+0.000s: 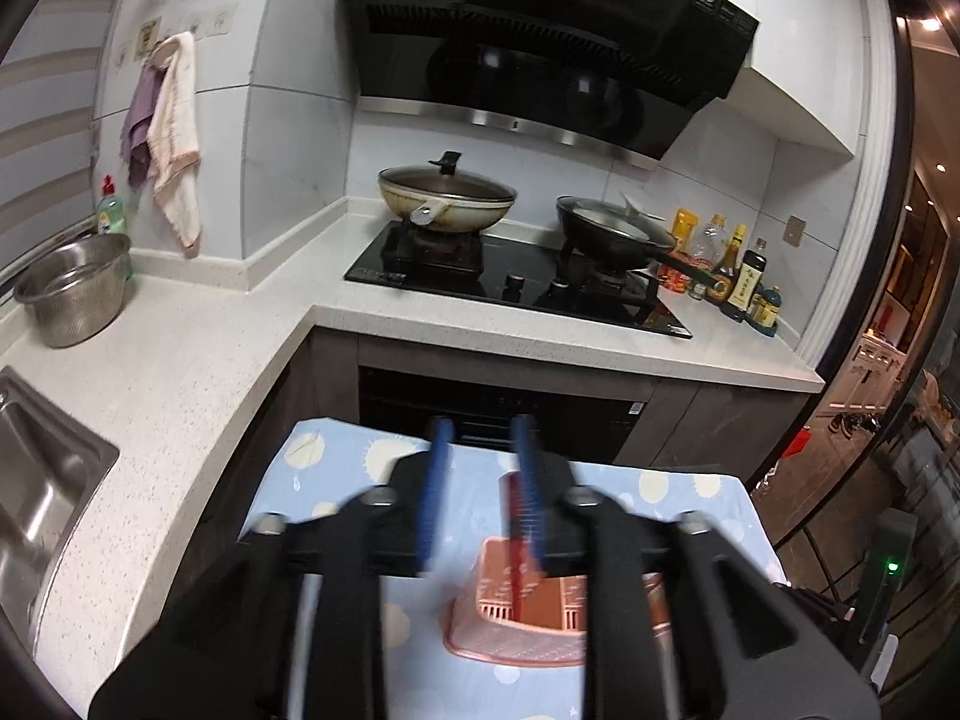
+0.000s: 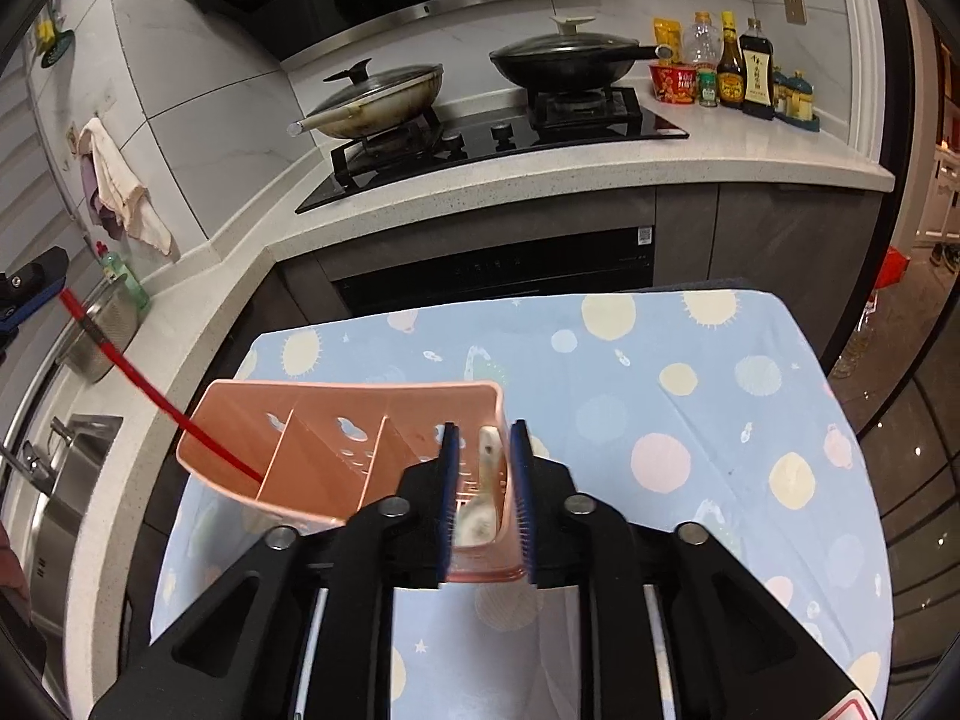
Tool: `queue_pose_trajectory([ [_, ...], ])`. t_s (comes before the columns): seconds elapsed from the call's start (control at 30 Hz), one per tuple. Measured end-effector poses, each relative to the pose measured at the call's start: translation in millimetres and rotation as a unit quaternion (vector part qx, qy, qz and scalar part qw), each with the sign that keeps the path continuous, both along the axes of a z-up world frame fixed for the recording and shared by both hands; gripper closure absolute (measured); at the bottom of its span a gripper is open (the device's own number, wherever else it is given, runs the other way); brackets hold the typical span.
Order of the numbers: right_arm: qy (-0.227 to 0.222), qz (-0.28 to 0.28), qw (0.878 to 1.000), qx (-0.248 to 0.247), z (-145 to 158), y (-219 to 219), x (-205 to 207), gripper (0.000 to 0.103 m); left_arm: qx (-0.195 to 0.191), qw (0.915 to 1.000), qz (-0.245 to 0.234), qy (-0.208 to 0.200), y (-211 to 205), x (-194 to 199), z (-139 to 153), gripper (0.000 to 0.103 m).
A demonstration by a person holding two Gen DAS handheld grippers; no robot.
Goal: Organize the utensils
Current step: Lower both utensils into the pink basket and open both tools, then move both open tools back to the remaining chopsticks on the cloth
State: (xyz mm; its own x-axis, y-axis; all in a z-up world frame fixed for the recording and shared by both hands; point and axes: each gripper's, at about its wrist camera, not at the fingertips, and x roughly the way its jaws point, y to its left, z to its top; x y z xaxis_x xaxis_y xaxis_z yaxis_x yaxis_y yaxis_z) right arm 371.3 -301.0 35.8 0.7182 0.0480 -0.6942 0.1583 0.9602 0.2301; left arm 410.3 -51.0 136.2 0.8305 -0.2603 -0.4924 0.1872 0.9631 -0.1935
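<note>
A pink plastic utensil holder (image 2: 336, 444) with dividers stands on the blue patterned tablecloth (image 2: 690, 396). A thin red utensil (image 2: 150, 396) leans out of its left compartment. A white utensil (image 2: 486, 480) lies in the right compartment. My right gripper (image 2: 485, 498) straddles the holder's right wall, jaws a little apart. My left gripper (image 1: 480, 480) hovers above the holder (image 1: 516, 624), jaws apart, and the red utensil (image 1: 516, 540) runs along its right finger. In the right wrist view the red utensil's top end meets the left gripper's blue tip (image 2: 36, 294).
A white counter (image 1: 180, 396) wraps around the corner with a sink (image 1: 36, 504) and a steel colander (image 1: 75, 288). Two lidded pans (image 2: 384, 96) sit on the black hob (image 2: 498, 132). Sauce bottles (image 2: 738, 66) stand at the right. An oven front (image 2: 498, 270) is behind the table.
</note>
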Motion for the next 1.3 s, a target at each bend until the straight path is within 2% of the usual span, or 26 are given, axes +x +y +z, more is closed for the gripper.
queue_pose_trajectory([
  [0.03,-0.002,0.000,1.000,-0.001,2.4,0.2,-5.2,0.078,-0.001,1.0000,0.005,-0.002,3.0,-3.7,-0.1,0.062],
  [0.13,-0.006,-0.001,1.000,0.000,7.5,-0.5,-24.3,0.075,-0.004,1.0000,0.008,0.000,13.5,-21.0,-1.8,0.061],
  [0.27,-0.005,-0.001,1.000,-0.009,7.7,2.4,-57.9,0.070,0.012,0.9998,0.013,0.012,24.6,-48.6,-11.1,0.059],
  [0.37,-0.001,-0.002,1.000,-0.018,3.1,6.0,-90.0,0.060,0.025,0.9991,0.015,0.030,33.0,-74.1,-26.1,0.058],
  [0.43,0.005,0.000,1.000,-0.025,-2.6,9.4,-114.0,0.059,0.031,0.9983,0.019,0.046,40.3,-95.8,-41.3,0.054],
  [0.53,0.016,-0.003,0.999,-0.044,-13.8,14.6,-148.6,0.058,0.038,0.9963,0.017,0.075,47.8,-126.5,-67.4,0.052],
  [0.9,0.093,0.009,0.994,-0.054,-79.6,41.2,-272.3,0.055,0.060,0.9833,0.011,0.172,58.0,-239.5,-164.3,0.052],
  [1.07,0.126,0.021,0.991,-0.045,-103.9,52.0,-305.3,0.055,0.074,0.9772,-0.001,0.199,50.8,-271.8,-188.8,0.052],
  [1.3,0.150,0.038,0.988,-0.031,-123.5,60.1,-320.3,0.055,0.081,0.9717,-0.019,0.221,43.9,-300.9,-206.1,0.052],
])
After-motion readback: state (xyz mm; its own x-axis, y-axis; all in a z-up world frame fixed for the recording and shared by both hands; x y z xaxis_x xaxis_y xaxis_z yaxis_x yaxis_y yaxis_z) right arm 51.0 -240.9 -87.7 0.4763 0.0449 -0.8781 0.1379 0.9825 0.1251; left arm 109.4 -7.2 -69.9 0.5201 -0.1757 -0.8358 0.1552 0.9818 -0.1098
